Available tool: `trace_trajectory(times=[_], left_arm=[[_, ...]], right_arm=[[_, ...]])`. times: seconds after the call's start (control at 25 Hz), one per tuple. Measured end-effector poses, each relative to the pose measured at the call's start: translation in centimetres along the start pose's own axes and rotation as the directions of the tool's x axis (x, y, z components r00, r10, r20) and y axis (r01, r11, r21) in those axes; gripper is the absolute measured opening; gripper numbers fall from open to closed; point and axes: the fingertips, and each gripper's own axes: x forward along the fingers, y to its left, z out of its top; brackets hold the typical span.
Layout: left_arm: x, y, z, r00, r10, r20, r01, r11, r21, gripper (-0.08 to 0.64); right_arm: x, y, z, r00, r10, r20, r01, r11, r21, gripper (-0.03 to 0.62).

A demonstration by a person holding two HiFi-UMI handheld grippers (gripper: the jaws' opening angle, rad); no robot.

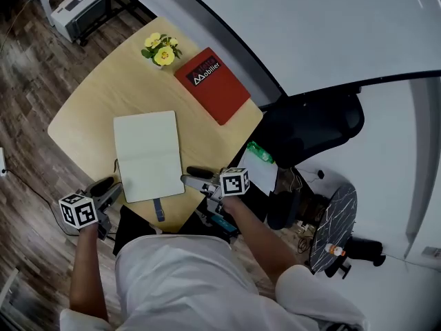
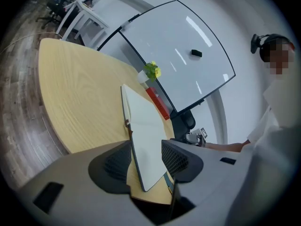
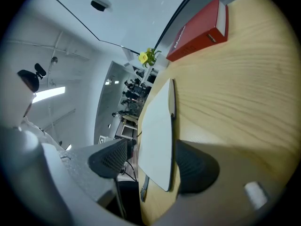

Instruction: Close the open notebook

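Observation:
The notebook lies flat on the round wooden table, showing one pale face; it looks shut, with a grey ribbon hanging off its near end. My left gripper is open at the notebook's near-left corner. My right gripper is open at its near-right corner. In the left gripper view the notebook shows in the gap of the left gripper, untouched by either jaw. In the right gripper view the notebook likewise shows in the gap of the right gripper.
A red book lies at the table's far edge beside a small pot of yellow flowers. A black office chair stands to the right of the table. A white device on a cart stands far left on the wood floor.

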Motion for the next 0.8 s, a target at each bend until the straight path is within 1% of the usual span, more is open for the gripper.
trace_trajectory(times=[0.08,0.2,0.36,0.44,0.52,0.8], left_arm=[[0.2,0.5,0.1,1.000,0.017,0.022,-0.016,0.999,-0.029,0.189],[0.7,0.5,-0.5,0.999,0.026,0.032,-0.024,0.998,-0.060,0.189],[1.1,0.6,-0.9,0.999,0.040,0.024,-0.038,0.997,-0.060,0.189],[1.3,0.6,-0.8,0.999,0.043,0.026,-0.042,0.997,-0.058,0.189],[1.6,0.5,-1.0,0.999,0.043,0.011,-0.042,0.997,-0.058,0.189],[2.0,0.9,-2.4,0.998,0.063,-0.026,-0.065,0.995,-0.077,0.189]], right_arm=[[0.5,-0.4,-0.2,0.999,0.002,-0.050,-0.001,1.000,0.007,0.328],[0.9,-0.7,-0.6,0.996,0.008,-0.090,-0.004,0.999,0.047,0.327],[1.5,-0.7,-0.5,0.993,0.034,-0.114,-0.026,0.998,0.064,0.321],[1.6,-0.9,-0.7,0.989,0.036,-0.143,-0.026,0.997,0.071,0.306],[1.6,-0.9,-1.1,0.985,0.039,-0.170,-0.025,0.996,0.084,0.290],[2.2,-0.5,-0.9,0.984,0.034,-0.177,-0.014,0.993,0.114,0.287]])
